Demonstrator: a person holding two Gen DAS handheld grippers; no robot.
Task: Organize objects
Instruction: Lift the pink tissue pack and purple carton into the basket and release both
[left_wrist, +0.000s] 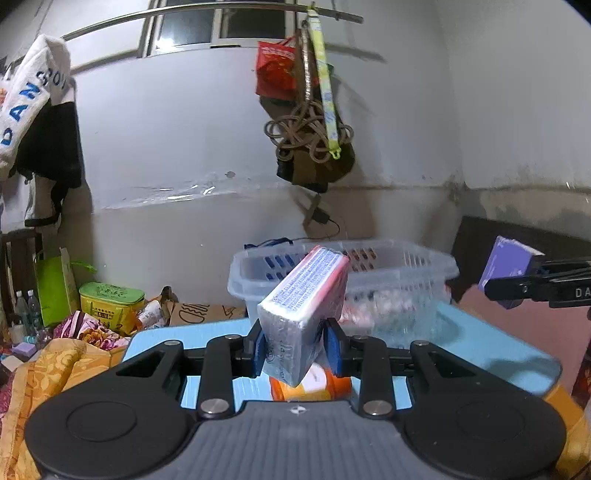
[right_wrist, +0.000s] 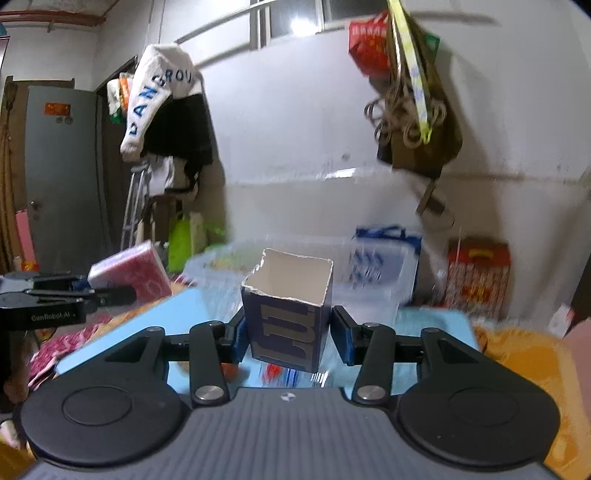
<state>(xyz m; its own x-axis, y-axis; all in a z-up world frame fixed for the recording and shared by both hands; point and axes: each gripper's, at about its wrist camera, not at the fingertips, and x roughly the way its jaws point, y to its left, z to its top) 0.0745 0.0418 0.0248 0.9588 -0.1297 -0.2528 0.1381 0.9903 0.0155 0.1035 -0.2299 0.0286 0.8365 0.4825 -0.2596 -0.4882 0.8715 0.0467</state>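
Note:
My left gripper (left_wrist: 295, 349) is shut on a plastic-wrapped pack with a pink-red face (left_wrist: 303, 306) and holds it tilted above the blue table (left_wrist: 498, 350). The pack also shows in the right wrist view (right_wrist: 129, 273). My right gripper (right_wrist: 288, 338) is shut on an open-topped purple box (right_wrist: 290, 317), held in the air. That box also shows at the right of the left wrist view (left_wrist: 508, 271). A clear plastic basket (left_wrist: 402, 280) stands on the table behind the pack, with some items inside. An orange and white container (left_wrist: 314, 384) lies under my left gripper.
A bed with orange and floral blankets (left_wrist: 66, 362) lies left of the table. A yellow-green tin (left_wrist: 110, 302) and a green bag (left_wrist: 55, 288) stand by the wall. Bags and rope (left_wrist: 306, 133) hang from a rail. A red box (right_wrist: 476, 280) stands at the right.

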